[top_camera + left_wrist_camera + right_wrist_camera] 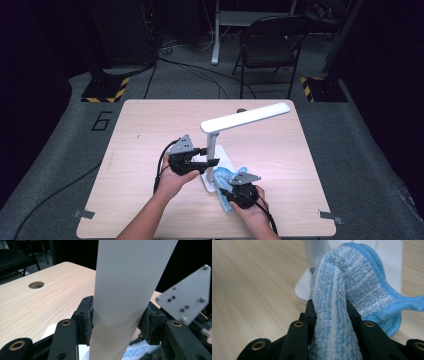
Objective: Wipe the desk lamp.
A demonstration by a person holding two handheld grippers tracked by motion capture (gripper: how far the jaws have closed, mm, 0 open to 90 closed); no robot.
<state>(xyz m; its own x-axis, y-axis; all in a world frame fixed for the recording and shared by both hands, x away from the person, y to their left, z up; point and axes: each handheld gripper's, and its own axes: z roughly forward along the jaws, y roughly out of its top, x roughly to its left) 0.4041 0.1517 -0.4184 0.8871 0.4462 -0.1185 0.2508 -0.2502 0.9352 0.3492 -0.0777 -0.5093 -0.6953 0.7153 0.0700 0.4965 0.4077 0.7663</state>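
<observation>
A white desk lamp (212,145) stands on the wooden table (150,125), its flat head (245,117) reaching to the right. My left gripper (202,164) is shut on the lamp's upright post (130,277), and both pads press its sides in the left gripper view (117,320). My right gripper (239,191) sits just right of the lamp base (209,182), shut on a blue-and-white striped cloth (229,176). In the right gripper view the bunched cloth (352,282) bulges up between the jaws (332,312), right in front of the white base (387,255).
A round cable hole (241,110) lies in the tabletop behind the lamp. Beyond the far edge stands a black folding chair (270,47). Bare wood spreads to the left and right of the lamp. The right gripper's grey plate (185,295) is close beside the post.
</observation>
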